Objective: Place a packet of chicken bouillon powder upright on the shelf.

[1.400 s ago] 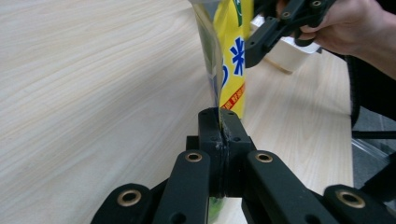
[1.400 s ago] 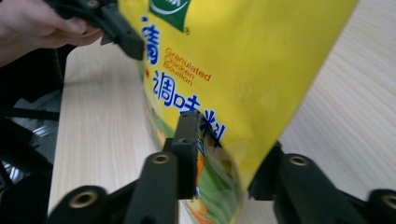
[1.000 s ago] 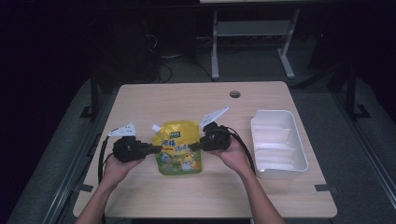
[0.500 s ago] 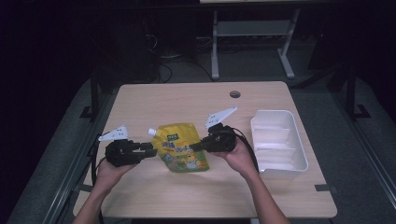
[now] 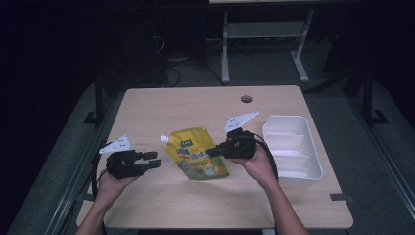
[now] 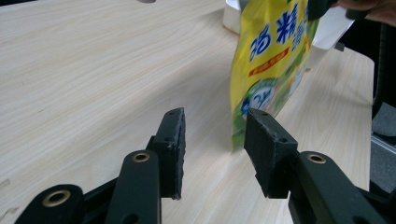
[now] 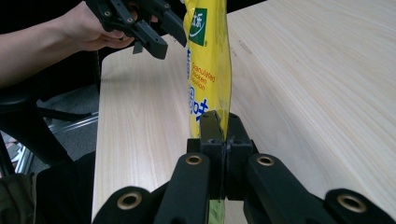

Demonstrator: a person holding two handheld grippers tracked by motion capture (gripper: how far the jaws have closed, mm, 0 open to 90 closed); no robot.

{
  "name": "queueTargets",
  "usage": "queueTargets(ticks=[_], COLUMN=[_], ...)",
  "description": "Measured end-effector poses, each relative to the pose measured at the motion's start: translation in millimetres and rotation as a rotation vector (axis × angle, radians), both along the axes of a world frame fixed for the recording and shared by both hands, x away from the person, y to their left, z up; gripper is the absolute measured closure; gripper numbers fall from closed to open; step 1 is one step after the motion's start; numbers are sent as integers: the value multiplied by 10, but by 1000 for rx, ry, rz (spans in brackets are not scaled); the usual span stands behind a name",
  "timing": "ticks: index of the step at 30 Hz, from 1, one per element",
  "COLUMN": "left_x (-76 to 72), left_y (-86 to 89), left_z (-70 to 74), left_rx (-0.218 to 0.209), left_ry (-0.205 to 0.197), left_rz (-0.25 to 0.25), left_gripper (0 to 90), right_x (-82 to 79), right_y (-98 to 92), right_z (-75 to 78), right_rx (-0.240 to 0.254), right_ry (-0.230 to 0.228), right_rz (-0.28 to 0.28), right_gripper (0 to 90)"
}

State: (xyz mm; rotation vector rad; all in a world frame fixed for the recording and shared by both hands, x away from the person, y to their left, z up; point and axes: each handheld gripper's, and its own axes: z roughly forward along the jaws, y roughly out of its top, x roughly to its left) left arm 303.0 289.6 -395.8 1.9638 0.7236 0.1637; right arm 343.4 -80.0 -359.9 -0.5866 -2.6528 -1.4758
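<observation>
One yellow pouch (image 5: 196, 154), frame centre of the high view, now pinched by the right tongs (image 5: 213, 152) alone. Left tongs (image 5: 152, 162) have let go and withdrawn lower left, spread: handover likely complete. Right gripper view resolves "Granulated Chicken" print. White tray (image 5: 313, 169) right, on tabletop (image 5: 195, 103).

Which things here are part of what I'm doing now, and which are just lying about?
In use:
- yellow pouch, clamped by the right claw
- left claw, open, clear of the pouch
- white tray, probably the destination

Lying about:
- grey frame beyond the table
</observation>
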Motion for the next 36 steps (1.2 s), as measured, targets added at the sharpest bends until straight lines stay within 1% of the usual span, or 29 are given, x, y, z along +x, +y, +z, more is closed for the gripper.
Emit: queueTargets(ticks=[3, 4, 11, 12, 13, 14, 16, 18, 19, 21, 22, 23, 27, 31, 33, 36], left_x=[-13, -25, -65, -78, -85, -85, -104, -107, -112, -105, -105, -103, -102, -98, -95, -81], left_y=[23, 48, 104, 118, 124, 124, 137, 138, 132, 126, 126, 123, 114, 122, 132, 138], left_z=[-16, -38, -115, -131, -139, -139, -166, -178, -200, -217, -217, -223, -253, -267, -274, -301], left_rx=[-2, -4, -4, 8, 8, 8, 13, 14, 15, 23, 23, 26, 24, 22, 23, 24], left_ry=[2, 6, 12, 12, 12, 12, 16, 16, 21, 25, 25, 26, 27, 30, 30, 41], left_rz=[3, 6, 12, 16, 18, 18, 24, 24, 28, 30, 30, 31, 27, 30, 31, 37], left_gripper=[579, 577, 560, 553, 549, 547, 543, 542, 541, 540, 538, 538, 524, 524, 523, 522], right_x=[-7, -14, -43, -52, -54, -54, -70, -76, -86, -102, -102, -113, -124, -133, -136, -135], right_y=[-34, -69, -175, -225, -254, -254, -339, -368, -431, -492, -492, -560, -712, -883, -970, -1088], right_z=[20, 39, 120, 150, 163, 163, 201, 214, 250, 306, 306, 362, 450, 517, 538, 554], right_rx=[3, 11, 11, 22, 31, 31, 41, 41, 43, 47, 47, 55, 62, 67, 74, 78], right_ry=[-1, -3, -12, -15, -17, -17, -19, -21, -28, -37, -37, -46, -51, -59, -57, -56], right_rz=[-4, -14, -28, -35, -39, -39, -52, -60, -69, -85, -85, -93, -113, -140, -154, -180], right_gripper=[892, 895, 897, 897, 897, 897, 897, 897, 897, 898, 898, 898, 898, 899, 899, 899])
